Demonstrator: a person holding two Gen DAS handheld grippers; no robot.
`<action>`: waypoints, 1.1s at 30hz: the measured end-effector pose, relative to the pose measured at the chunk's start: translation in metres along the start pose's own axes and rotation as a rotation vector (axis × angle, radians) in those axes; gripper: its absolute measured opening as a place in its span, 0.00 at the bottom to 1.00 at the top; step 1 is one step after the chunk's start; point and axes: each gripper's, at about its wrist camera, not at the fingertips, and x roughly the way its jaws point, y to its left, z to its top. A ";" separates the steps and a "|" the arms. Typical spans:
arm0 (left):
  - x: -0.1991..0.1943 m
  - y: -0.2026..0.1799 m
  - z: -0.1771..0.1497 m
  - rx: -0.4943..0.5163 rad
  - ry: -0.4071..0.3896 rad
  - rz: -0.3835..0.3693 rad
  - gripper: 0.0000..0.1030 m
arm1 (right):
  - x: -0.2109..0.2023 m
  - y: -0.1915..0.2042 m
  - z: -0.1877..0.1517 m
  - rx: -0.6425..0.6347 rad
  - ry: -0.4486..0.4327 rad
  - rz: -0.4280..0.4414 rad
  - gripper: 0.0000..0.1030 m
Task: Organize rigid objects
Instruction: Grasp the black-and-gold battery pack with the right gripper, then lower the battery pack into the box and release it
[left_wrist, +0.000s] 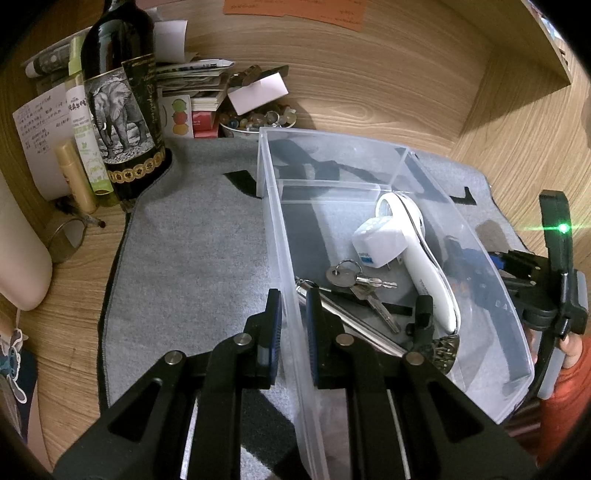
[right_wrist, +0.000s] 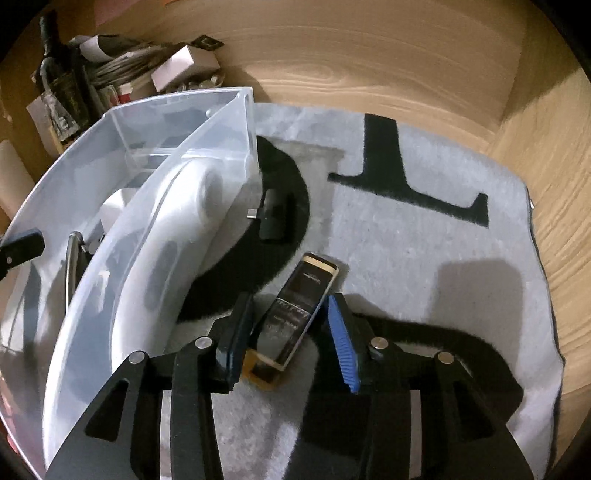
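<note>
Lay flat on the grey mat (right_wrist: 424, 258), the dark gold-trimmed lighter (right_wrist: 295, 314), just outside the clear plastic bin (right_wrist: 92, 314) and on its right. Sat straddled by the right gripper (right_wrist: 288, 325), jaws spread and clear of both long sides, not yet pinching. Ran with its long axis up and away from the hand, tilted a little to the right, so nearly in line with the fingers and crosswise to the closing direction (a fair lie for a squeeze across the narrow width). Looked to need only a slight settling and a close before a lift leftward over the bin wall. Held the bin meanwhile: left gripper (left_wrist: 293, 321) pressed together on the near wall, well off from the lighter. Already inside: white handheld device (left_wrist: 417, 254), white plug (left_wrist: 380, 240), keys (left_wrist: 358, 284).
</note>
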 end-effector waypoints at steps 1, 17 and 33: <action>0.000 0.000 0.000 0.000 0.000 0.000 0.11 | -0.001 -0.001 -0.001 0.002 0.000 0.002 0.37; 0.002 0.001 0.001 -0.007 0.006 -0.001 0.11 | -0.038 -0.005 0.008 0.009 -0.110 -0.007 0.21; -0.001 0.006 -0.001 -0.023 -0.003 -0.013 0.11 | -0.088 0.060 0.036 -0.141 -0.265 0.120 0.21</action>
